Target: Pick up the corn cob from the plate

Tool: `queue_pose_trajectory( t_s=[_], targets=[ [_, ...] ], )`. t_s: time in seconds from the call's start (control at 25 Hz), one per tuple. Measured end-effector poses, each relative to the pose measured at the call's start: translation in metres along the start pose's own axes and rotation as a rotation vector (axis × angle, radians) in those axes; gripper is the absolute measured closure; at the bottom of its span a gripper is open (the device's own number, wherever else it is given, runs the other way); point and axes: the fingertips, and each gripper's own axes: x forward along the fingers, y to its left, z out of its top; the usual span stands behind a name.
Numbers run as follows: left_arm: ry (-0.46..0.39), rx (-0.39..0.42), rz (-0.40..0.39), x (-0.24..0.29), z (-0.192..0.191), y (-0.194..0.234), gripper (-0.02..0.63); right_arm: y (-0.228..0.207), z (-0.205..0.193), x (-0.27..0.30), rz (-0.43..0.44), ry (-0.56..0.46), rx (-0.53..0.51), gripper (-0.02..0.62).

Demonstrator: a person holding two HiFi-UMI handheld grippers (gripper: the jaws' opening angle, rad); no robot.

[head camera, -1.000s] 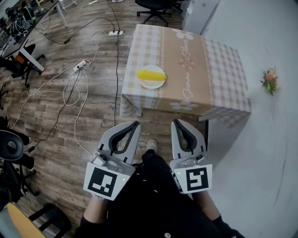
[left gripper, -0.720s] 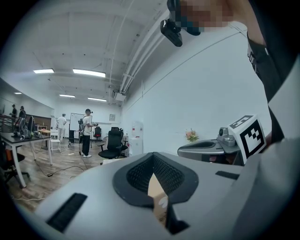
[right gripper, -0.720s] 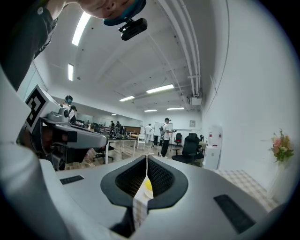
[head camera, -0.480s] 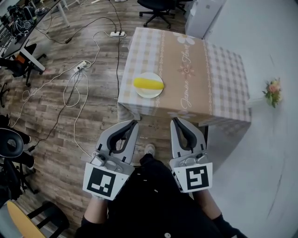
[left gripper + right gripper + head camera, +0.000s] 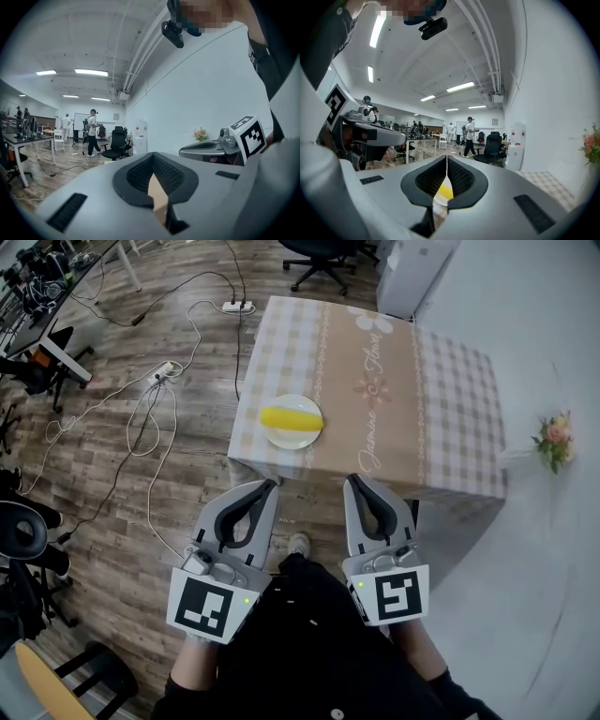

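Observation:
A yellow corn cob [image 5: 290, 417] lies on a white plate [image 5: 302, 437] near the front left corner of a table with a beige checked cloth [image 5: 412, 399]. Both grippers hang in front of the table's near edge, short of the plate. My left gripper [image 5: 269, 487] is shut with nothing in it, and so is my right gripper [image 5: 352, 483], beside it. In the right gripper view a strip of the yellow corn cob [image 5: 444, 191] shows through the slit between the closed jaws. The left gripper view shows only tan cloth [image 5: 157, 194] there.
Cables and power strips [image 5: 161, 371] trail over the wooden floor to the left of the table. An office chair [image 5: 314, 254] and a white cabinet [image 5: 412, 268] stand behind it. Flowers [image 5: 553, 437] sit by the white wall at right. Desks [image 5: 47, 296] stand far left.
The table and plate have come nearer and lower in the head view as the person walks toward them. Both grippers stay shut and side by side.

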Motion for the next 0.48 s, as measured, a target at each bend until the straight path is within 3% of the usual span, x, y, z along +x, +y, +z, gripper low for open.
queue_pose_trajectory(
  t_s=[0.48],
  targets=[
    [0.022,-0.001,0.062,0.030,-0.003,0.017,0.592,-0.027,-0.009,0.020,0.029,0.010,-0.004,0.552]
  ],
)
